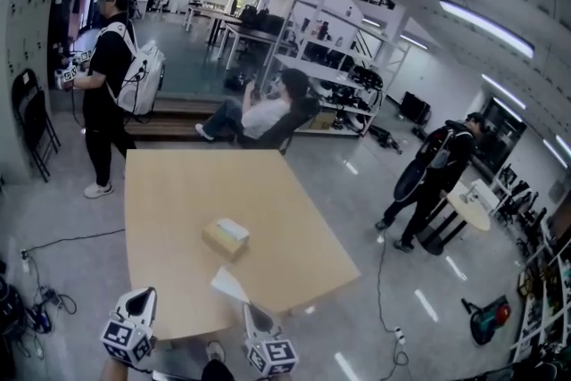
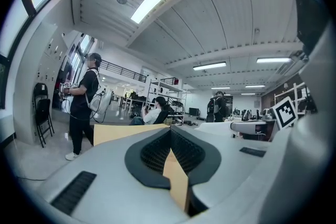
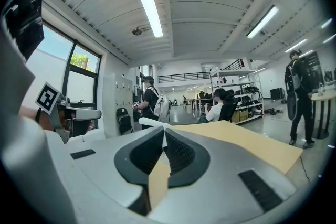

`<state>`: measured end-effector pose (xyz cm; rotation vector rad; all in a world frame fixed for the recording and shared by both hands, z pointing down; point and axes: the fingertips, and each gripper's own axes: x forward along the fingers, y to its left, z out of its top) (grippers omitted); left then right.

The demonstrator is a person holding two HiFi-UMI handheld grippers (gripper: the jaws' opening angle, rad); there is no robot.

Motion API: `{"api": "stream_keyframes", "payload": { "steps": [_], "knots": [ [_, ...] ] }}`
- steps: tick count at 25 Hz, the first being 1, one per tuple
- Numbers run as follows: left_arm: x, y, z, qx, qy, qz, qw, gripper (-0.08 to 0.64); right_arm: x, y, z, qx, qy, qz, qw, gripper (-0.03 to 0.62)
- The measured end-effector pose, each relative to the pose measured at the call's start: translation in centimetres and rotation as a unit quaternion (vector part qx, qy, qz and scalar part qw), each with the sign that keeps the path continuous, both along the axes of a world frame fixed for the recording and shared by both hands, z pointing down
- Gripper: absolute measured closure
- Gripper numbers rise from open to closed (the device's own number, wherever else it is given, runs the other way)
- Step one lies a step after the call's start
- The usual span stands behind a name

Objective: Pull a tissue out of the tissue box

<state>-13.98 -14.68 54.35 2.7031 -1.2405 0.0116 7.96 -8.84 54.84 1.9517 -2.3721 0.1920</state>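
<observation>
The tan tissue box sits on the wooden table, a little toward its near edge. A white tissue is free of the box and hangs over the table's near part, and my right gripper is shut on it. In the right gripper view the jaws are closed, and a strip of the tissue sticks out at their tip. My left gripper hovers at the table's near left edge, away from the box. Its jaws are shut with nothing in them.
A person with a white backpack stands beyond the table's far left corner, and another sits behind its far edge. A third person stands to the right by a small round table. Cables lie on the floor at left.
</observation>
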Motion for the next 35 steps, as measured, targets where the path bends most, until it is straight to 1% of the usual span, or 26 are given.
{"api": "stream_keyframes", "payload": {
  "steps": [4,7,13,16,23,29,35],
  "knots": [
    [-0.7,0.8,-0.4,0.006,-0.002,0.007,1.0,0.552,-1.1,0.8,-0.2,0.002,-0.001,0.002,1.0,0.583],
    [-1.0,1.3,0.2,0.011,0.0,0.009,0.9999,0.552,-1.6,1.4,-0.2,0.005,-0.001,-0.003,1.0,0.583],
    [-1.0,2.2,-0.8,0.005,0.002,0.016,0.9999,0.552,-2.3,2.4,-0.1,0.002,-0.003,0.0,1.0,0.583],
    [-1.4,2.6,-0.3,0.003,-0.002,0.017,0.9999,0.552,-2.6,2.8,0.3,-0.002,-0.005,-0.004,1.0,0.583],
    [-1.9,2.8,-0.3,0.003,0.004,0.014,0.9999,0.552,-3.0,2.9,0.2,-0.004,-0.004,-0.002,1.0,0.583],
    [-2.4,2.8,-0.4,0.004,-0.003,0.011,0.9999,0.552,-3.5,2.6,0.0,-0.002,-0.002,-0.006,1.0,0.583],
    [-2.1,2.3,0.1,0.007,0.001,0.008,0.9999,0.552,-2.9,2.4,0.1,-0.002,0.0,-0.008,1.0,0.583]
  ]
}}
